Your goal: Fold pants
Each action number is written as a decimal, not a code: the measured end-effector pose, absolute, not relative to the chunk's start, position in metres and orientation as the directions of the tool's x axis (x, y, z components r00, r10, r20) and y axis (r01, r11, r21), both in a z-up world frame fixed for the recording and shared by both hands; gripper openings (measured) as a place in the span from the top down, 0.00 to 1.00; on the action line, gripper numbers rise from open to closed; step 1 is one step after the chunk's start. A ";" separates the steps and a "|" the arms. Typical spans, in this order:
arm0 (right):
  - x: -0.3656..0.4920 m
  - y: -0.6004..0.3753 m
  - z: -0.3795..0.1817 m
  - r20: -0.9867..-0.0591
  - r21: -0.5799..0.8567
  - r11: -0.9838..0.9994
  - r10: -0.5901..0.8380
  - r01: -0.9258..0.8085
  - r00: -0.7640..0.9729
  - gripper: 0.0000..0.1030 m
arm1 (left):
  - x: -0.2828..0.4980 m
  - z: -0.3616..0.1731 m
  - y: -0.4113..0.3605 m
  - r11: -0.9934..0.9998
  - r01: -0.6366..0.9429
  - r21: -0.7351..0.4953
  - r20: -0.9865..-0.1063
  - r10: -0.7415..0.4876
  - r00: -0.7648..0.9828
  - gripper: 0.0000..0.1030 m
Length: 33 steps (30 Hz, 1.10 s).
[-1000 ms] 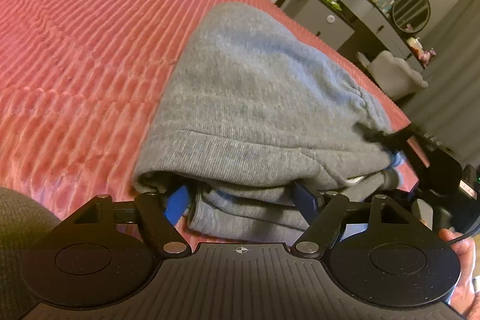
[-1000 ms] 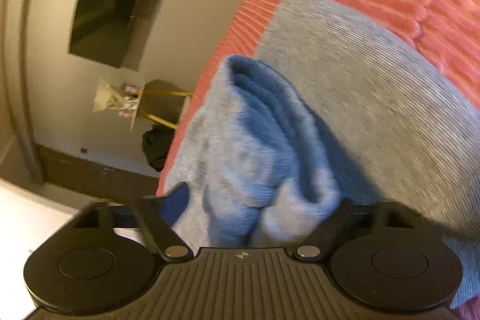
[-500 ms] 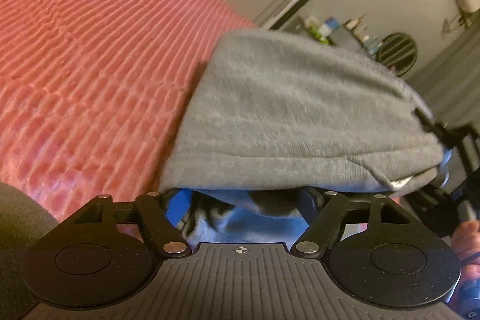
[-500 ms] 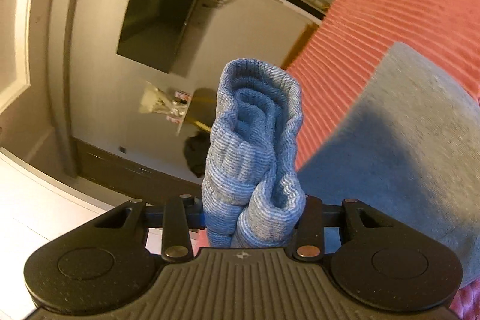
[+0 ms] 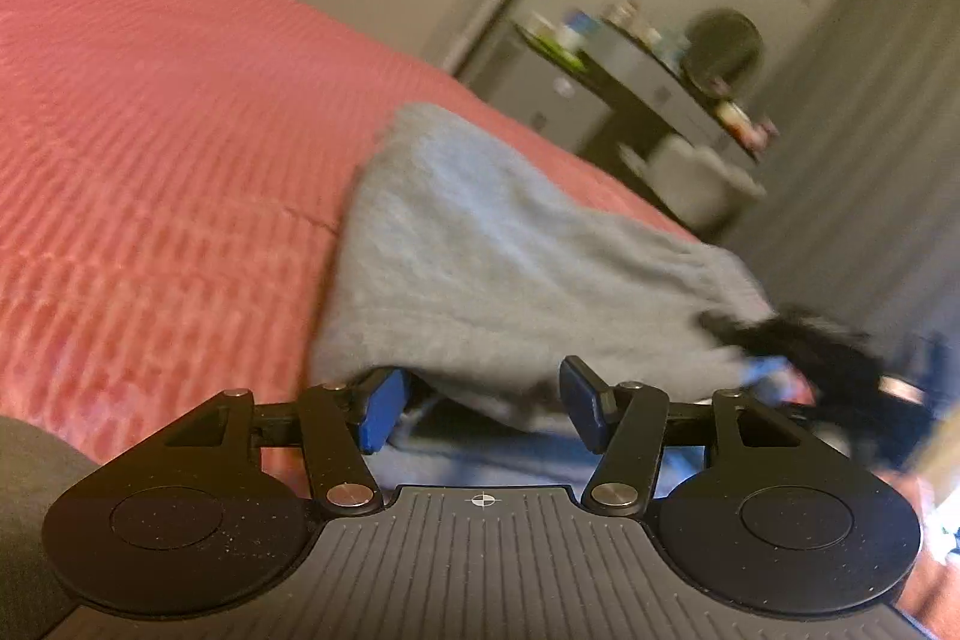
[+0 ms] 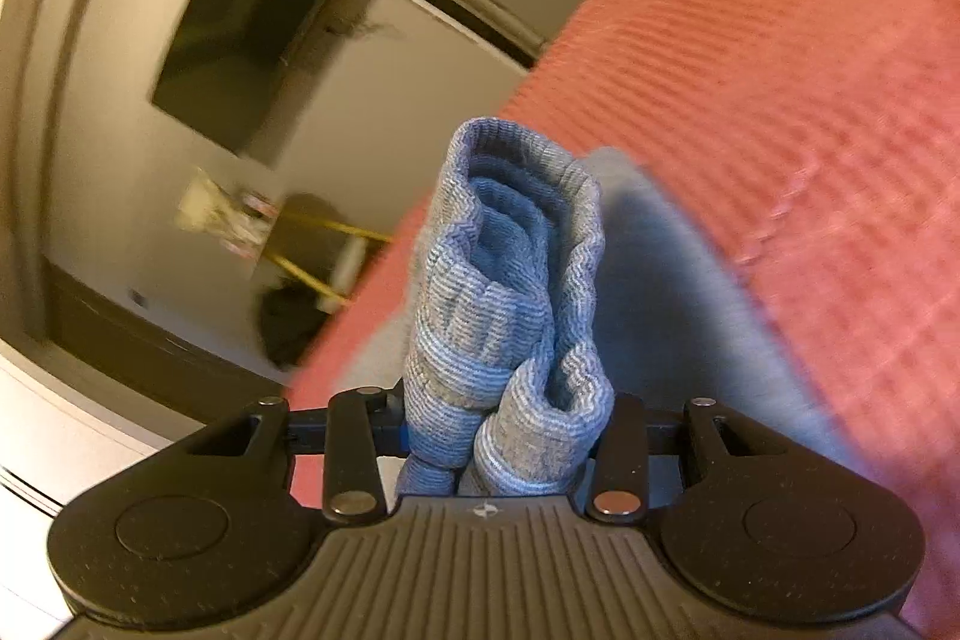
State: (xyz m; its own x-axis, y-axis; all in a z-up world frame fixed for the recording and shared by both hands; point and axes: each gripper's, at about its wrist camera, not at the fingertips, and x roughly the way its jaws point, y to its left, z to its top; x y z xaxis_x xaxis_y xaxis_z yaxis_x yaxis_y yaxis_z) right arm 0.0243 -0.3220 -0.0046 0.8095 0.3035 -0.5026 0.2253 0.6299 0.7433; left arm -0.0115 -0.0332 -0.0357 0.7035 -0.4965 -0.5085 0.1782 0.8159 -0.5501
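The grey pants (image 5: 498, 256) lie folded on the red ribbed bedspread (image 5: 150, 148). In the left wrist view my left gripper (image 5: 480, 409) is at the near edge of the pants; its blue fingertips (image 5: 378, 409) stand apart with fabric drooping between them. The right gripper (image 5: 840, 364) shows there as a dark blur at the pants' right end. In the right wrist view my right gripper (image 6: 504, 430) is shut on a bunched thick fold of the pants (image 6: 516, 292), lifted off the bedspread (image 6: 780, 70).
A dark dresser (image 5: 636, 82) with bottles and a round mirror stands past the bed's far side. A wall TV (image 6: 240, 46) and a yellow-legged stool (image 6: 318, 244) are off the bed's other edge. Grey curtains (image 5: 870, 148) hang at the right.
The left gripper has backed off and its jaws have opened wider, leaving the pants edge lying lower. The right gripper closed on the bunched fold and lifted it.
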 end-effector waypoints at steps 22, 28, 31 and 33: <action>0.023 -0.316 -0.032 -0.636 0.593 0.745 0.202 0.305 0.745 0.55 | 0.075 -0.074 -0.039 0.905 -0.084 -0.418 -0.675 -0.247 0.695 0.20; 0.015 -0.317 -0.021 -0.637 0.573 0.763 0.185 0.299 0.748 0.53 | 0.058 -0.061 -0.037 0.960 -0.098 -0.264 -0.637 -0.097 0.765 0.22; 0.010 -0.317 -0.010 -0.646 0.531 0.787 0.137 0.314 0.751 0.37 | 0.052 -0.055 -0.046 0.974 -0.105 -0.200 -0.591 -0.034 0.806 0.24; 0.003 -0.315 0.006 -0.640 0.452 0.830 0.045 0.328 0.767 0.27 | 0.046 -0.046 -0.051 0.979 -0.100 -0.175 -0.533 -0.009 0.846 0.24</action>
